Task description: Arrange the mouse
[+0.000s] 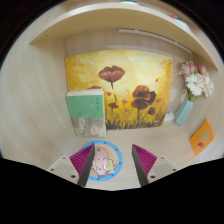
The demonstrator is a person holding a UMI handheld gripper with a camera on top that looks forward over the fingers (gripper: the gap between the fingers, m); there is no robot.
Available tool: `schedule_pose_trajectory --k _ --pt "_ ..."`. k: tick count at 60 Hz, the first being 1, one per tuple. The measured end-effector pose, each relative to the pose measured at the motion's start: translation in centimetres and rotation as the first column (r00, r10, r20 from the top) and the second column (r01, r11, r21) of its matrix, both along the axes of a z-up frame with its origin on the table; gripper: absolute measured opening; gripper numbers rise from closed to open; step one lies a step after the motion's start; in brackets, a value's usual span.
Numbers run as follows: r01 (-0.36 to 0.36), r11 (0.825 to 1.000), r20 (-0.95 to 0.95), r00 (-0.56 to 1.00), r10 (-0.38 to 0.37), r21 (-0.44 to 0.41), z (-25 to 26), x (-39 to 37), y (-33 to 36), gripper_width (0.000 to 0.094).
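Observation:
No mouse shows in the gripper view. A round mat (104,160) with a blue rim and a pale cartoon picture lies flat on the light wooden desk (40,100). It sits between my fingers, nearer the left one, whose tip covers part of its left edge. My gripper (113,166) is open and empty, its magenta pads (83,158) set wide apart just above the desk.
A large painting of red flowers (120,88) leans on the back wall. A green book (86,112) stands against its left part. A pale blue vase with pink and white flowers (186,104) stands at the right, and an orange card (203,135) lies nearer.

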State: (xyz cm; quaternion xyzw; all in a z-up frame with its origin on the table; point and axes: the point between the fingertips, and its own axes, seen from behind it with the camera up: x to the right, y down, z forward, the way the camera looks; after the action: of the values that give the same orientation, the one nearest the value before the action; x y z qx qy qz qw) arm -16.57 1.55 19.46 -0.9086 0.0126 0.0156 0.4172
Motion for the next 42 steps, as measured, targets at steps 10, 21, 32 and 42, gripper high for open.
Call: schedule_pose_trajectory --k 10,21,32,42 --pt "0.003 0.998 0.016 1.000 -0.004 0.069 4.7 4.5 -5.2 0.0726" --pt "-0.006 0.995 0.042 0.999 0.002 0.101 6.0 9.8 -10.8 0.0726" --pt "-0.007 0.995 0.035 0.999 0.004 0.104 5.6 13.9 -15.8 0.0726" --pt "-0.015 0.994 0.040 0.999 0.011 0.104 5.0 16.6 -19.2 0.0716"
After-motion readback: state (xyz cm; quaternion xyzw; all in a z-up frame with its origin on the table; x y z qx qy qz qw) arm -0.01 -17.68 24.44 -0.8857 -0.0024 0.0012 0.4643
